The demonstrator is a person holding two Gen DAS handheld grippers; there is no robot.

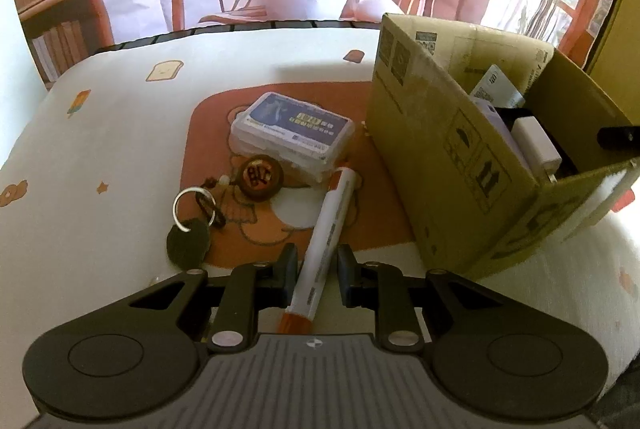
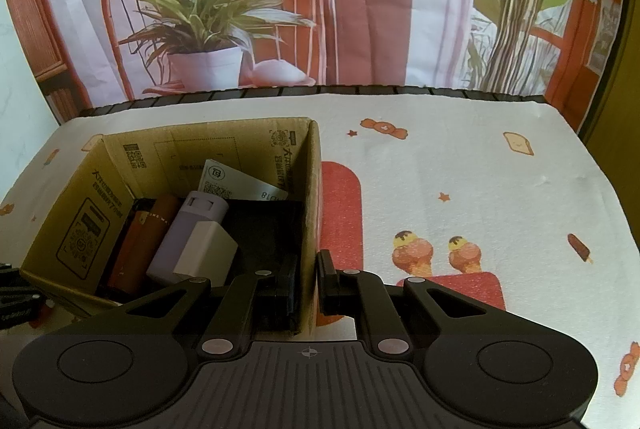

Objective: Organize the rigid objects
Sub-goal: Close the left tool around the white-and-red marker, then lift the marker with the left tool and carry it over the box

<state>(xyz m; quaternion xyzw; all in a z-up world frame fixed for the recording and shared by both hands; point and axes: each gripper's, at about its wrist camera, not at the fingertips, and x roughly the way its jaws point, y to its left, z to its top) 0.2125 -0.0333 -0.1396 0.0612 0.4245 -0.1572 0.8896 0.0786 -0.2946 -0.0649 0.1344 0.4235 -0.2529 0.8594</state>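
A white marker with orange ends [image 1: 332, 213] lies along the line of my left gripper [image 1: 318, 261], whose pads press on its barrel from both sides. Beyond it on the cloth are a clear plastic case with a blue label [image 1: 292, 131], a round wooden tag [image 1: 261, 179] and a key ring with a dark fob [image 1: 188, 243]. To the right stands an open cardboard box [image 1: 432, 133]. My right gripper [image 2: 308, 281] is shut on the box's right wall [image 2: 314, 189]. Inside the box are a purple bottle [image 2: 188, 229], a white charger [image 2: 208, 249], a red-brown tube [image 2: 140, 241] and a paper card [image 2: 236, 185].
A white tablecloth printed with sweets and toast [image 2: 460, 181] covers the table. The table's dark back edge [image 2: 280, 93] runs under a printed backdrop of a potted plant [image 2: 208, 65] and curtains. The cloth drops off at the left [image 1: 36, 133] and right [image 2: 600, 189] edges.
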